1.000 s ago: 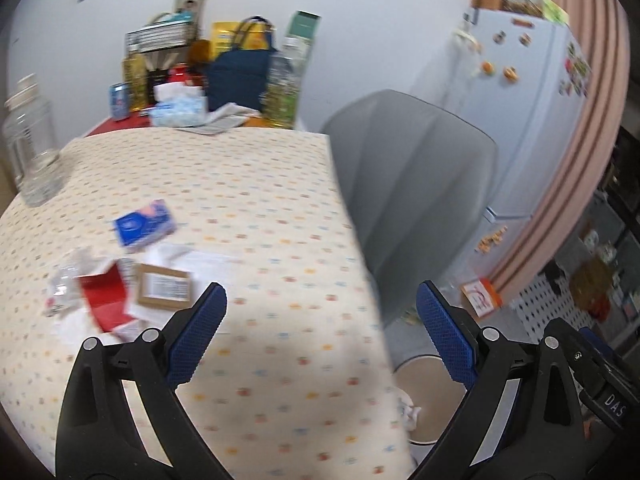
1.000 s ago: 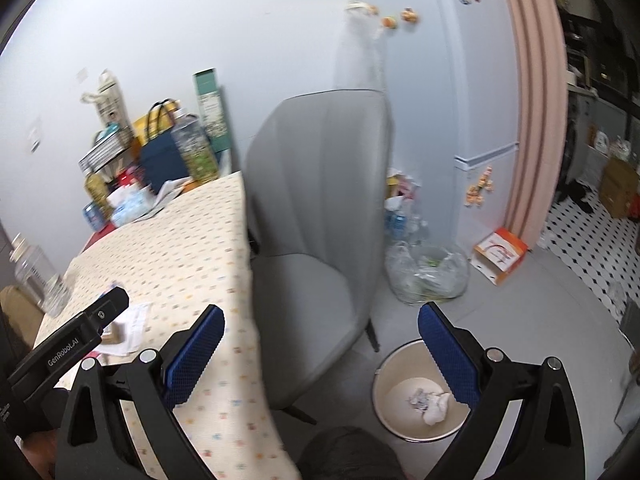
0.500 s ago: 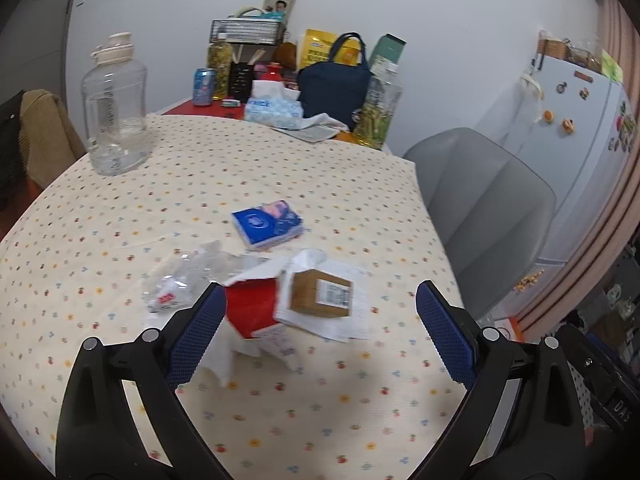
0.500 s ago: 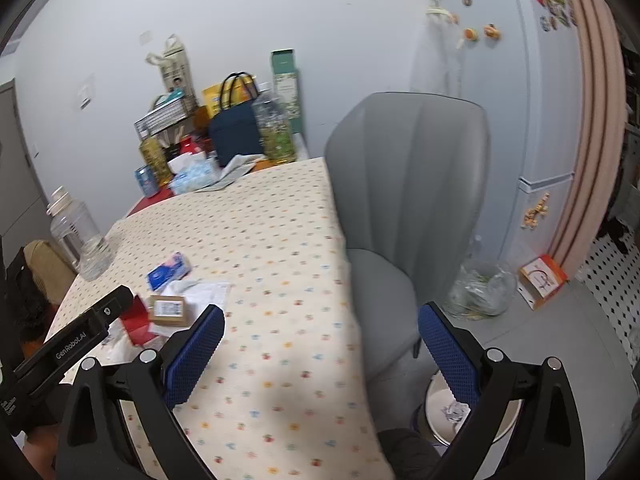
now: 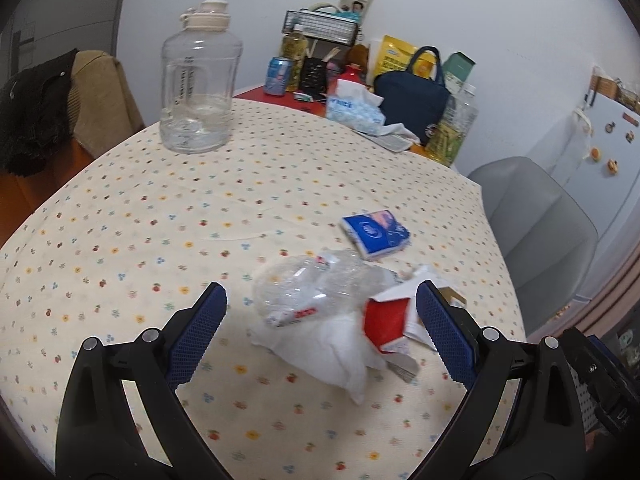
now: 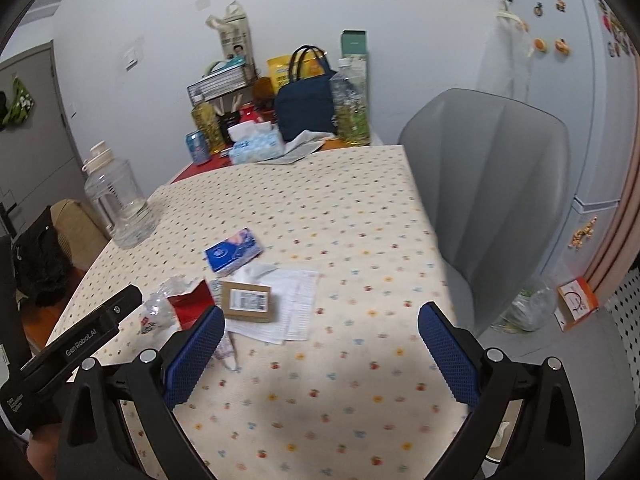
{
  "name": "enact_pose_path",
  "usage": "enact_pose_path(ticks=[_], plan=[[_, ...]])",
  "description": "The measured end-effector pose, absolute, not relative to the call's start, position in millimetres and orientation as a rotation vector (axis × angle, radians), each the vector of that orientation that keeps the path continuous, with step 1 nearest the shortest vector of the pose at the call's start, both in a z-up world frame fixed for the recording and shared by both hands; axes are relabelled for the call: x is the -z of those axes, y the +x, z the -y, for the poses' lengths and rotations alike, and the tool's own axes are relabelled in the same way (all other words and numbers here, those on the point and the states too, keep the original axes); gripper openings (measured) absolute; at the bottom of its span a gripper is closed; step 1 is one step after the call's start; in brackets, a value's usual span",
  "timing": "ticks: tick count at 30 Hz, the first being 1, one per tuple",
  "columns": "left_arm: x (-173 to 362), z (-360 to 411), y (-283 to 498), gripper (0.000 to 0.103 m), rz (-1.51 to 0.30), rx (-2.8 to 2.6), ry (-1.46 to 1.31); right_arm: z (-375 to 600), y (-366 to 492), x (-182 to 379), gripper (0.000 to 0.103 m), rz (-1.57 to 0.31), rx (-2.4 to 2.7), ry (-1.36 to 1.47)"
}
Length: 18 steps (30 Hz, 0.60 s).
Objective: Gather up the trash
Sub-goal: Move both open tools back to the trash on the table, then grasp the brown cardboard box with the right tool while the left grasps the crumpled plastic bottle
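Note:
A heap of trash lies on the dotted tablecloth: a crumpled clear plastic bottle [image 5: 316,280], a white tissue [image 5: 328,350], a torn red carton [image 5: 386,318], a small brown box [image 6: 247,301] on a paper receipt [image 6: 290,308], and a blue tissue pack [image 5: 376,234]. My left gripper [image 5: 320,336] is open, low over the table, with the bottle and tissue between its fingers, not touching them. My right gripper [image 6: 318,354] is open and empty above the table's near edge, right of the heap.
A large clear water jug [image 5: 198,94] stands at the far left of the table [image 5: 120,240]. Bags, bottles, a can and a tissue box [image 5: 354,110] crowd the far end. A grey chair [image 6: 492,200] sits at the table's right side, a fridge [image 6: 592,100] beyond it.
Both grippers swung left from the floor bin and chair toward the table. The left one has closed in on the trash heap and now straddles it; both stay open.

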<state>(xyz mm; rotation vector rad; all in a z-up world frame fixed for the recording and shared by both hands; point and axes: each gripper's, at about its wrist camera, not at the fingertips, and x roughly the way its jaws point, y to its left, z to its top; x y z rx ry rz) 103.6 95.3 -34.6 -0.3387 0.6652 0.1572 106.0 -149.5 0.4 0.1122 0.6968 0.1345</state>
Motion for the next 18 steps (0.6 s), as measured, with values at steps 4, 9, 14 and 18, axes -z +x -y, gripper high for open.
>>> enact_pose_path(ticks=[4, 9, 14, 18], plan=[[41, -110, 109, 0.095, -0.679, -0.177, -0.356, 133, 117, 8, 0.094, -0.719, -0.164, 0.099], [52, -114, 121, 0.095, -0.711, -0.175, -0.365, 121, 132, 17, 0.091, -0.749, -0.183, 0.095], [62, -113, 135, 0.095, -0.742, -0.156, -0.380, 118, 144, 25, 0.090, -0.779, -0.189, 0.099], [65, -110, 144, 0.095, -0.753, -0.149, -0.381, 116, 153, 29, 0.090, -0.794, -0.196, 0.097]])
